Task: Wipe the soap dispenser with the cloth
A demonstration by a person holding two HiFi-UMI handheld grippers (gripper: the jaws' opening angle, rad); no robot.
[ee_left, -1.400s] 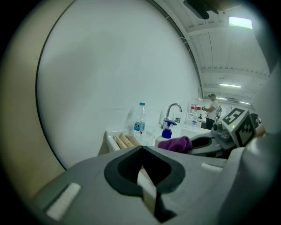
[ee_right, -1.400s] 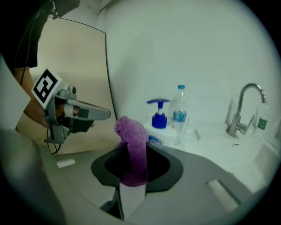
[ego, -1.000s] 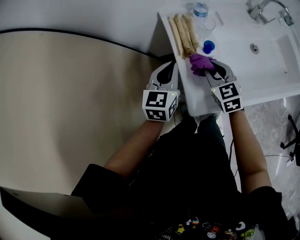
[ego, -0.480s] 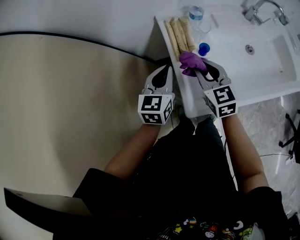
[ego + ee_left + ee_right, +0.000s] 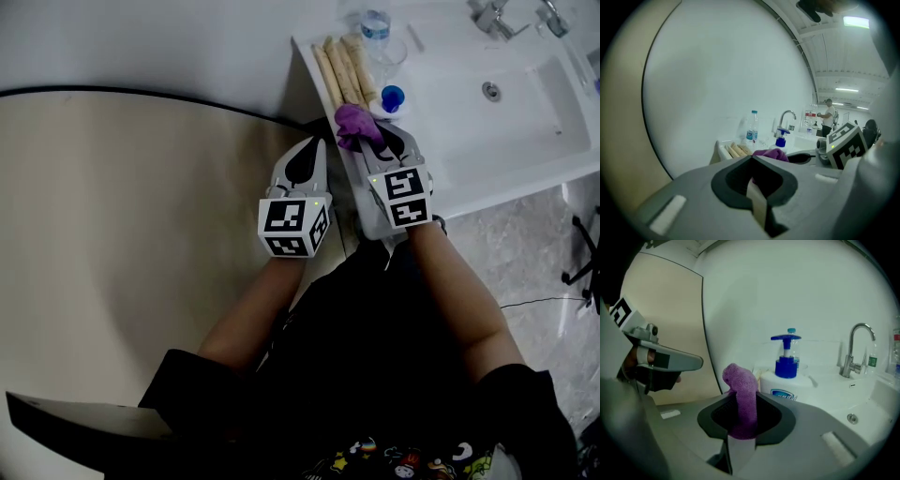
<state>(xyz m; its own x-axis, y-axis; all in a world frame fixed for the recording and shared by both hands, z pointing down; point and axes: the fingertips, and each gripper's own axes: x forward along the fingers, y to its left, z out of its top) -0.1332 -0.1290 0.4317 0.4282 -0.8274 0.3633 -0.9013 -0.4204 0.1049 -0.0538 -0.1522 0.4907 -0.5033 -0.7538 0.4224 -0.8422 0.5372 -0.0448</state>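
A white soap dispenser (image 5: 786, 380) with a blue pump stands on the sink counter, also seen as a blue-topped soap dispenser (image 5: 392, 97) from the head view. My right gripper (image 5: 361, 133) is shut on a bunched purple cloth (image 5: 740, 397), which sticks up between its jaws just short of the dispenser. The cloth (image 5: 353, 124) hangs over the counter's left end. My left gripper (image 5: 302, 161) hovers left of the counter, off its edge, jaws together with nothing between them. In the left gripper view the cloth (image 5: 769, 153) and the dispenser (image 5: 781, 138) lie ahead to the right.
A white sink counter (image 5: 525, 141) with a basin and tap (image 5: 492, 17) fills the upper right. Rolled beige towels (image 5: 342, 67) and a clear water bottle (image 5: 375, 26) sit at its left end. A beige floor area (image 5: 131, 225) lies left. A person stands far off in the left gripper view.
Both grippers have slid left and slightly up in the head view. The purple cloth has come away from the dispenser's blue pump, towards the counter's left edge, still clamped.
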